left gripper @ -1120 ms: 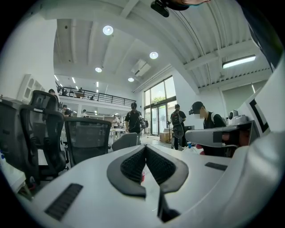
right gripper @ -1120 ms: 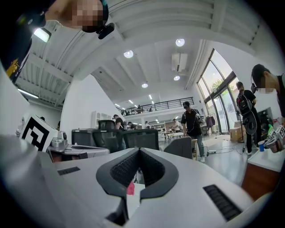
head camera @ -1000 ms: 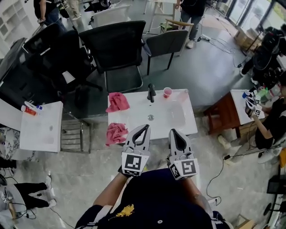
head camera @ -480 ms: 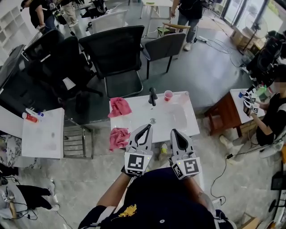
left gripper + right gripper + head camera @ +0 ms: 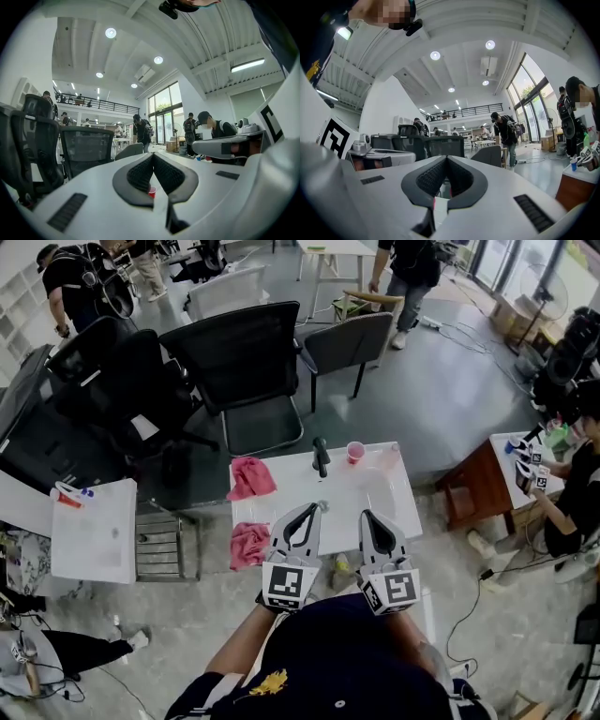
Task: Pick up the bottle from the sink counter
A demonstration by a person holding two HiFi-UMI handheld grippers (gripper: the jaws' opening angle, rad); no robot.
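1. Head view: a small bottle (image 5: 342, 567) stands by the desk's (image 5: 375, 512) near edge, between the left claw (image 5: 308, 509) and the right claw (image 5: 367, 516). It seems upright, top toward the camera.
2. Left gripper view: the left claw (image 5: 153, 155) is closed and empty.
3. Right gripper view: the right claw (image 5: 446, 158) is closed, holding nothing.

Glossy white sink counter (image 5: 281, 486), soft crumpled pink cloths (image 5: 251, 478), black mesh chair back (image 5: 242, 348), smooth grey floor (image 5: 441, 399).

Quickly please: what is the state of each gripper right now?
Left gripper: closed, holding nothing.
Right gripper: closed, holding nothing.
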